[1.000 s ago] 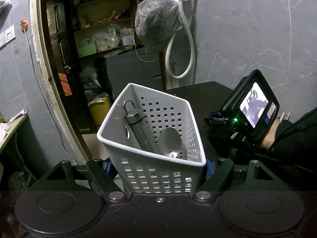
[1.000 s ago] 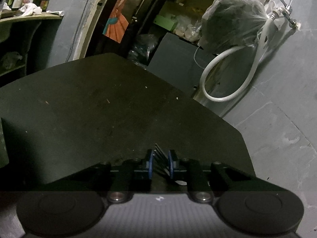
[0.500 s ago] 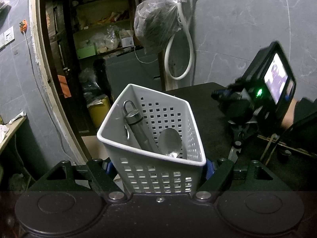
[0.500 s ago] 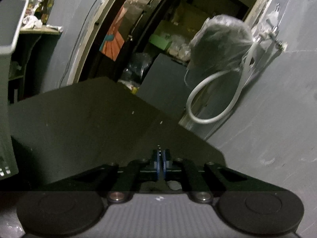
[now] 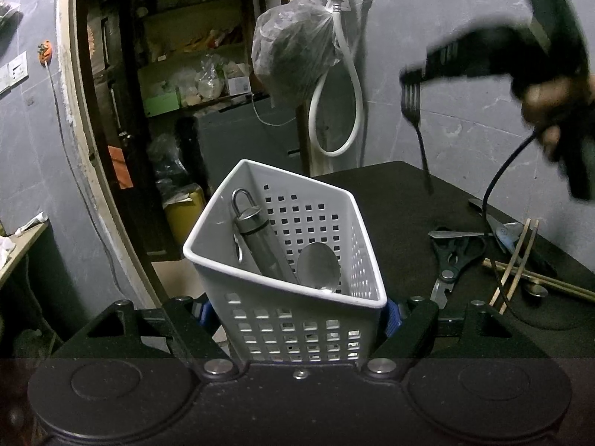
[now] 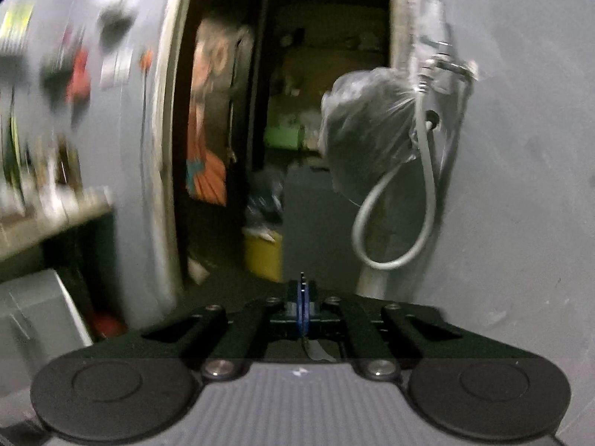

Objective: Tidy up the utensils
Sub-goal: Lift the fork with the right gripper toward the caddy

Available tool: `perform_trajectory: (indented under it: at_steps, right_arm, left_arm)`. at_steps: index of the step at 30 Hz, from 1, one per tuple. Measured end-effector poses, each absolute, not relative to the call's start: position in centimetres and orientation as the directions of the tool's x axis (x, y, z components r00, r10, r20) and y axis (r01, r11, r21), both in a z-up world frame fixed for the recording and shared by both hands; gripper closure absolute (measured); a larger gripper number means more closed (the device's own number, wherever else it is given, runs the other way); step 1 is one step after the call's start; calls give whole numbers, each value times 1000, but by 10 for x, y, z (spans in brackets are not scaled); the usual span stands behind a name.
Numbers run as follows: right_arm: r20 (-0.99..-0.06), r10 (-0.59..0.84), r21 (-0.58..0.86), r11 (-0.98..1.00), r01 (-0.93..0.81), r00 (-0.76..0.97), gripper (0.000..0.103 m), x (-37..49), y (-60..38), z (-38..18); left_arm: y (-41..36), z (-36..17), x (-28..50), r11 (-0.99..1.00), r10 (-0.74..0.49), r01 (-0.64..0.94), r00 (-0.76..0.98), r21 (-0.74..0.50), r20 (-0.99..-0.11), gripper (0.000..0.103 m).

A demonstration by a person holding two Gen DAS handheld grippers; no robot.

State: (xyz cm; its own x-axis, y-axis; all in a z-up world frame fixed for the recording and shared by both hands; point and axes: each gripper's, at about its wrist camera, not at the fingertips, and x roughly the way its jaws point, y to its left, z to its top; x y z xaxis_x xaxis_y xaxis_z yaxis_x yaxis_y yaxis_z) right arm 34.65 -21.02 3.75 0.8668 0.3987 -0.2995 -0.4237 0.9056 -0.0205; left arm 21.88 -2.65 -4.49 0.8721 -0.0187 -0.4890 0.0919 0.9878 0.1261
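A person's right gripper point(image 5: 412, 76) carries a fork point(image 5: 416, 126) high above the dark table point(image 5: 390, 200), its jaws pressed together on the tine end. The handle hangs down and slightly to the right, its tip clear of the tabletop. In the right wrist view the blue pads point(image 6: 303, 306) meet on the thin metal, with only the tine tips showing beyond them.

The left gripper point(image 5: 297, 314) clamps a white perforated basket point(image 5: 282, 260) by its near lower walls, a pad on either side, and holds it tilted with its open mouth facing up and away. A spoon point(image 5: 318, 267) and a dark cylindrical tool with a loop at the top point(image 5: 254, 238) already stand inside.

The basket lies down and to the left of the fork, nearer the camera. The fork's long axis is close to vertical, so its handle end leads. The delivery appears to turn on bringing that hanging tip leftward over the rim and lowering it into the free space between the spoon and the right wall.

Scissors point(image 5: 455, 252), wooden chopsticks point(image 5: 520, 260) and other pieces still lie on the table's right side, awaiting sorting.
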Motion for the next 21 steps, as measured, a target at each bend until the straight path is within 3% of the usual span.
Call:
perform_trajectory:
  at_steps: [5,8,13,21]
  right_arm:
    - [-191,549,307,821,-481,814,102,338,-246,85]
    - [-125,596,430,753,-498,793,102,332,-261,104]
    - [-50,656,524,659,-539,753,102,320,-266,123]
    - [-38,712,611,572,-548,701,101,308,-251,119]
  left_arm:
    - [-24,-45,218,986,-33,107,874,126,-484,23]
    - [-22,-45,218,986,-41,114,875,122,-482,24]
    - [-19,-45,219,985,-52,124,875,119,-482,24]
    - [-18,-45,220,984,-66,137,873,115,-483,24]
